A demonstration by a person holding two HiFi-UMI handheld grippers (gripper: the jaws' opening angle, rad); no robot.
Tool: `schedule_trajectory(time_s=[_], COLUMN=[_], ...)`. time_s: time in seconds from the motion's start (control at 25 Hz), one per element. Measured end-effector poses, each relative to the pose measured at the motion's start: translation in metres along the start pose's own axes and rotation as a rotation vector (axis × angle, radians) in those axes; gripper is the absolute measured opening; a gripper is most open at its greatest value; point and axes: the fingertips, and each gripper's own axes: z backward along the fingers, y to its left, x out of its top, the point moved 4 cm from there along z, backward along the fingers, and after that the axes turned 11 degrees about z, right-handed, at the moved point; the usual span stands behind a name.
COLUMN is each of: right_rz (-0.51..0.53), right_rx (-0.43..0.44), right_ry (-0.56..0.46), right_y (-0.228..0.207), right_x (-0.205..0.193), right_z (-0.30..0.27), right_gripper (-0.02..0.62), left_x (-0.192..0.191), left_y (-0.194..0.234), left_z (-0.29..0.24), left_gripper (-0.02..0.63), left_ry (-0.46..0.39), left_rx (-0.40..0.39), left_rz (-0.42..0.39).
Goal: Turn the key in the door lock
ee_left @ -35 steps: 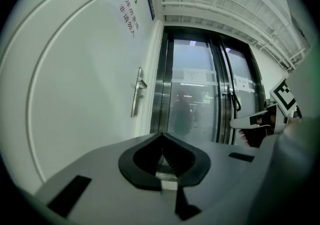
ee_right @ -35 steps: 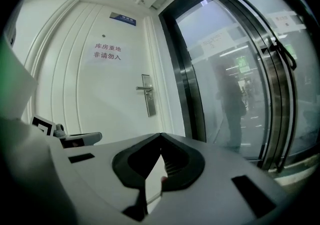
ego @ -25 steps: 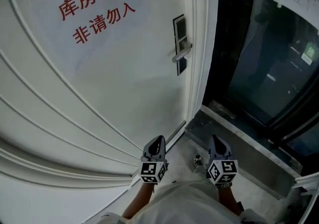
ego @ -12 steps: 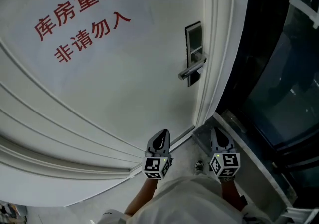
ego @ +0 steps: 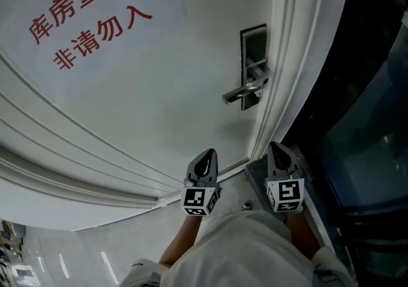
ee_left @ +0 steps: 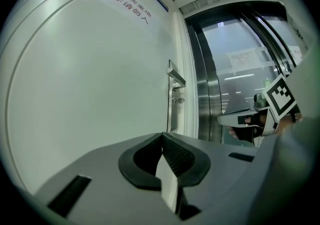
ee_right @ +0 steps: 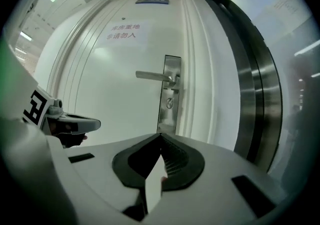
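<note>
Seemingly empty, right gripper shut, left gripper likewise.

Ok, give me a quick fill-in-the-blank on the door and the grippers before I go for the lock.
The lettering on the white door is ___.
In the right gripper view, the round lock cylinder sits ___ the lever handle.
The left gripper and the right gripper both have their jaws ___.
Missing words: red; below; shut.
</note>
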Motion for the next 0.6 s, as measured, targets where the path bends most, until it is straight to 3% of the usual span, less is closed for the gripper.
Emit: schedule_trajectory(time_s=[0.32, 0.6], right_rz=[0.21, 0.274], right_rx=[0.041, 0.034], right_ry=[-0.096, -0.147], right_y=[-0.031, -0.039], right_x=[0.02, 0.044], right_z=[-0.04, -0.059], right_gripper=[0.002, 0.002], left_x=[0.002, 0.007], left_y=[-0.014, -0.012], left_z=[-0.001, 0.013], left_gripper=[0.009, 0.009], left_ry=[-0.036, -0.049], left_rx=[0.116, 0.163], left_rz=[-0.01, -0.018])
